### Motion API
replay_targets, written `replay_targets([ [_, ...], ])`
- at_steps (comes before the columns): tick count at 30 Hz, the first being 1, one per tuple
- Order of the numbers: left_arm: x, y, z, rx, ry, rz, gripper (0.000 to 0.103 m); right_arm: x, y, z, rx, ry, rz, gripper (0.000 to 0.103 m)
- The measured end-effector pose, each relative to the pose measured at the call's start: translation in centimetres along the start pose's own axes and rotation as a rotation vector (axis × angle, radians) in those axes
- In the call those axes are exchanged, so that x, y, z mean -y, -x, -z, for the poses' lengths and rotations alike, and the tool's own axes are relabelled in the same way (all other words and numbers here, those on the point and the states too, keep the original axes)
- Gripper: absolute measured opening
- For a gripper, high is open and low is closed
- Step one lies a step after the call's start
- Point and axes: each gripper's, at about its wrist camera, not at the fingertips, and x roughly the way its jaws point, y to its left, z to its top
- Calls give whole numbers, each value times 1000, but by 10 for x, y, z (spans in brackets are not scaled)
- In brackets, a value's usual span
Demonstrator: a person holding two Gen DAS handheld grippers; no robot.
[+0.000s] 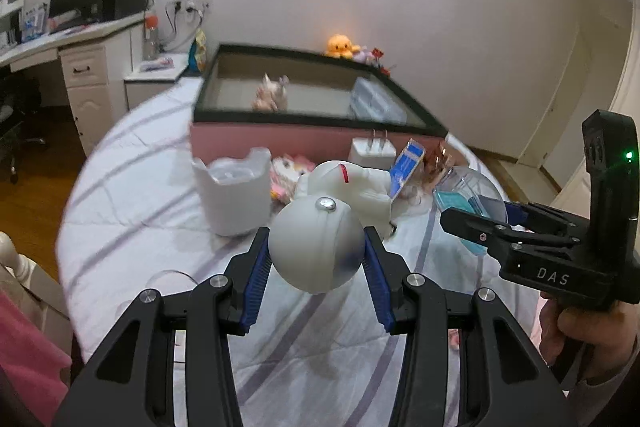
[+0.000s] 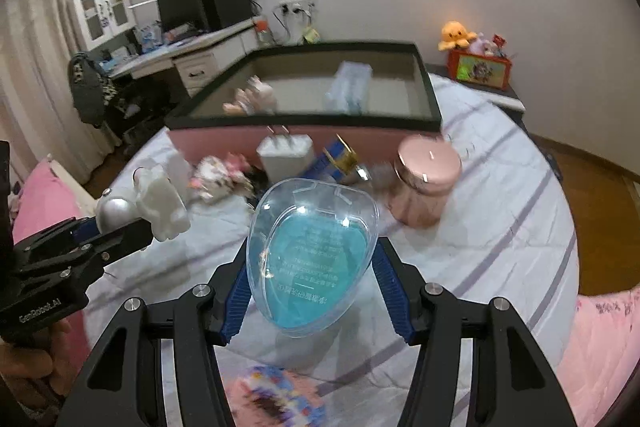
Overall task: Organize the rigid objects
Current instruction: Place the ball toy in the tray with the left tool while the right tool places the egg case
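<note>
My left gripper point(image 1: 316, 233) is shut on a pale grey ball point(image 1: 316, 259) with a metal screw on top, held above the striped bedsheet. In the right wrist view that ball point(image 2: 114, 211) shows at the far left in the left gripper point(image 2: 124, 227). My right gripper point(image 2: 313, 245) is shut on a clear egg-shaped case point(image 2: 316, 219) with a blue insert, its blue pads point(image 2: 236, 291) pressed on both sides. The left wrist view shows this case point(image 1: 464, 187) at the right. A pink box with a black rim point(image 1: 280, 143) lies open behind the pile.
On the sheet before the box lie a white cup point(image 1: 236, 195), a white figurine point(image 1: 360, 183), a white plug point(image 2: 286, 155), a blue carton point(image 1: 408, 163) and a rose-gold jar point(image 2: 424, 183). Inside the box sit a plush toy point(image 2: 252, 97) and a clear packet point(image 2: 348, 87). A desk point(image 1: 60, 43) stands left.
</note>
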Motion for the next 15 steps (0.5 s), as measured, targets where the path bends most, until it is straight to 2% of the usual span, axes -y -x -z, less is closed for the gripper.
replay_targets([
  [4,0,18,-24,59,-17,-33,45,-11,10,-26,44,41,-11,58],
  [8,-4,18,-66,117,-35,-66,45,-14,9,-67,86,74,0,58],
  [11,-5,2,-102,134,-60,-95,45,-7,-5,-105,96,64,-1,58],
  [15,-15,-38,-146,111,-62,-123,45,15,-41,-156,74,27,21,58],
])
